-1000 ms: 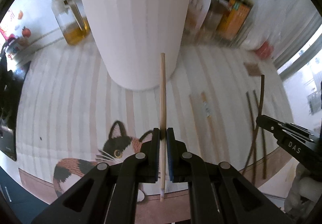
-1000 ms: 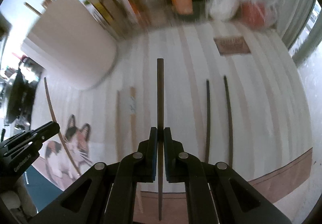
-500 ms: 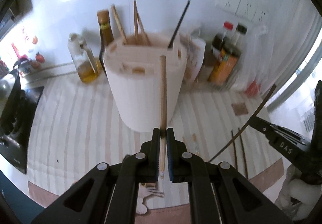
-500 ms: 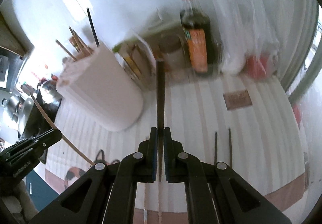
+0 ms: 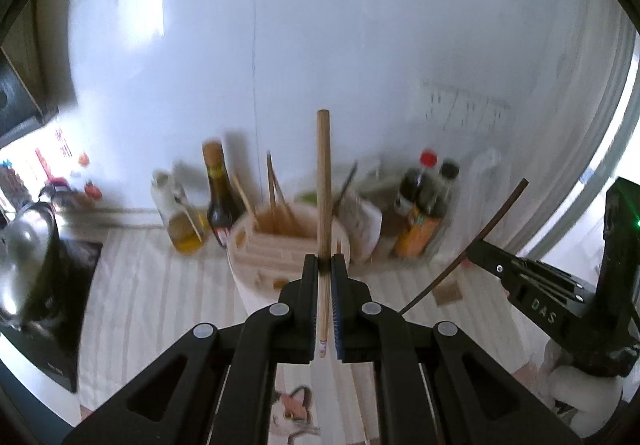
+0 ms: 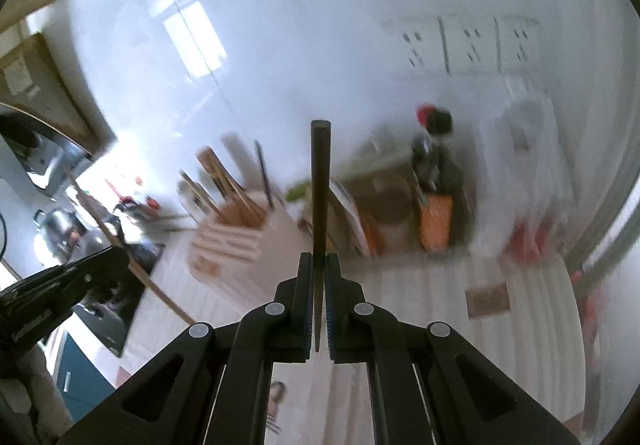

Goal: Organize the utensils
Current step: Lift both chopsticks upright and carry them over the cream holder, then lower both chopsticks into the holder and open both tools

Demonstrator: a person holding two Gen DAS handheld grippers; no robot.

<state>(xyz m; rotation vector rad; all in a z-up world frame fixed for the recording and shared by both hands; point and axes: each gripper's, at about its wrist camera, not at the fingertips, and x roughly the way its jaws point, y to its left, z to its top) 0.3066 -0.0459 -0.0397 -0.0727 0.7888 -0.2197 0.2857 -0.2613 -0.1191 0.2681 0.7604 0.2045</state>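
My left gripper (image 5: 325,263) is shut on a light wooden chopstick (image 5: 323,181) that points up, above and in front of the white utensil holder (image 5: 256,277). The holder has several chopsticks (image 5: 276,201) standing in it. My right gripper (image 6: 319,261) is shut on a dark chopstick (image 6: 320,181), also raised, with the holder (image 6: 236,241) ahead to the left. The right gripper and its dark chopstick (image 5: 464,257) show at the right of the left wrist view. The left gripper (image 6: 60,285) and its light chopstick (image 6: 132,265) show at the left of the right wrist view.
Oil and sauce bottles (image 5: 218,197) stand behind the holder, more bottles (image 5: 424,213) to its right against the white wall. A metal kettle (image 5: 24,257) sits on a black cooktop at the left. A striped cloth with a cat picture (image 5: 292,413) covers the counter.
Both grippers have risen and tilted up from the counter with their chopsticks. The holder now looks lower and farther, and its open top shows.
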